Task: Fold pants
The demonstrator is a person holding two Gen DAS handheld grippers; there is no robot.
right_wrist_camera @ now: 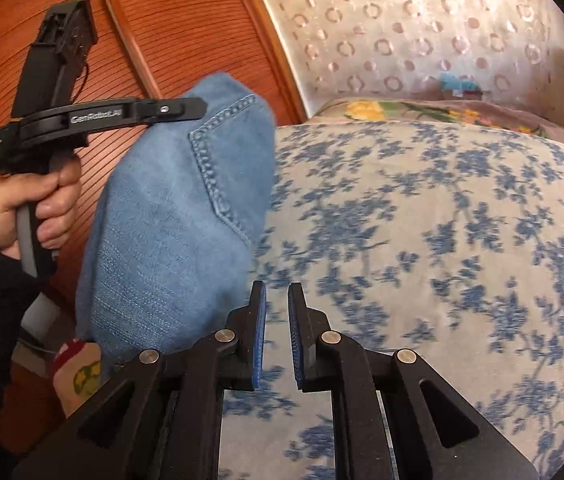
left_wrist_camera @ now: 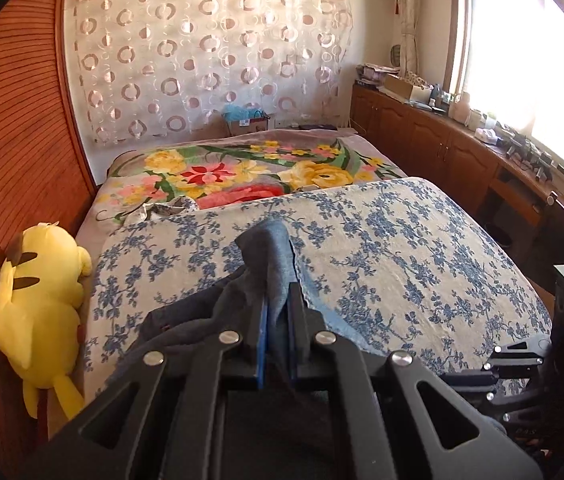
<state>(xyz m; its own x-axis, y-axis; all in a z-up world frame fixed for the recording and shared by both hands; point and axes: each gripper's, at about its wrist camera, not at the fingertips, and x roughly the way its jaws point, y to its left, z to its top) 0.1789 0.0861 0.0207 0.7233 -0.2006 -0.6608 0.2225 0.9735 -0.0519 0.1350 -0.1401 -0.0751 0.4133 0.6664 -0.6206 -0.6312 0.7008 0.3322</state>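
Note:
The pants are blue denim jeans (right_wrist_camera: 170,216). In the right wrist view they hang lifted above the bed, held at their top by my left gripper (right_wrist_camera: 198,110), with a stitched pocket showing. In the left wrist view my left gripper (left_wrist_camera: 278,300) is shut on a bunch of the denim (left_wrist_camera: 272,252), which drapes down to the left over the bed. My right gripper (right_wrist_camera: 277,300) is open a narrow gap and empty, low over the bed beside the hanging jeans. It also shows in the left wrist view (left_wrist_camera: 522,356) at the lower right.
The bed has a blue floral cover (left_wrist_camera: 402,248) and a bright flowered blanket (left_wrist_camera: 242,168) beyond. A yellow plush toy (left_wrist_camera: 42,304) lies at the bed's left edge by the wooden wall. Wooden cabinets (left_wrist_camera: 442,140) with clutter run under the window on the right.

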